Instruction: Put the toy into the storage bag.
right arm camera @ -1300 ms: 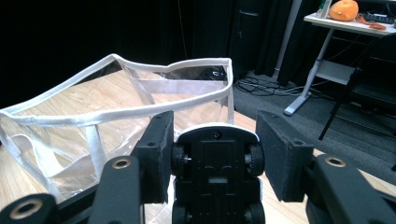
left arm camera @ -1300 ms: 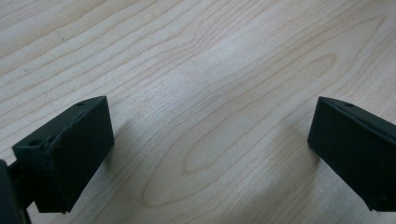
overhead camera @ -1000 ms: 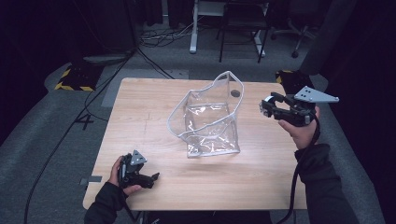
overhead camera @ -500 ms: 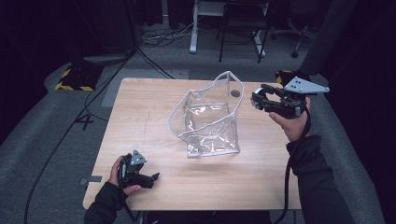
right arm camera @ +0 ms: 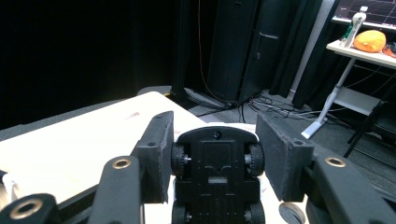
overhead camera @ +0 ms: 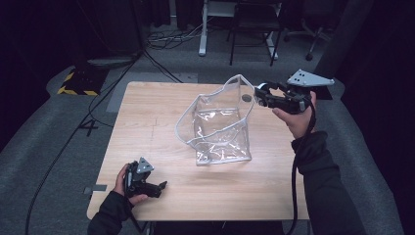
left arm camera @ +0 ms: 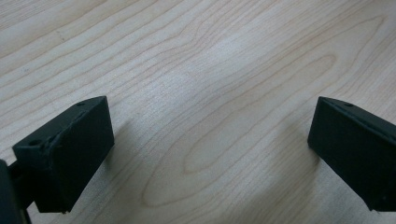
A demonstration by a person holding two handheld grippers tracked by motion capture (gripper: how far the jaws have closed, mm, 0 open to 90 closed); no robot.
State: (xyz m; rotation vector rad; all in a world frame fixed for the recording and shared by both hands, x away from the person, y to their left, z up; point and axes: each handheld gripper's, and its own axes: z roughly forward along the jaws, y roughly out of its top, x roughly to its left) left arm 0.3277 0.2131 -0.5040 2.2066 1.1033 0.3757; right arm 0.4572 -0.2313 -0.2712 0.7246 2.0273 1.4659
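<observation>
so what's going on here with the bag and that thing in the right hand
A person works at a wooden table with tongs in each hand. The right tongs are clamped on a small black toy car, underside showing, held at the rim of a clear plastic bag standing open mid-table. The left tongs rest open near the table's front edge, holding nothing.

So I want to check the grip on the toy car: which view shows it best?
The right gripper view: the toy car fills the middle, underside and wheels facing the camera, with the right tongs shut on its sides. In the high view it is a small dark shape beside the clear bag.
</observation>
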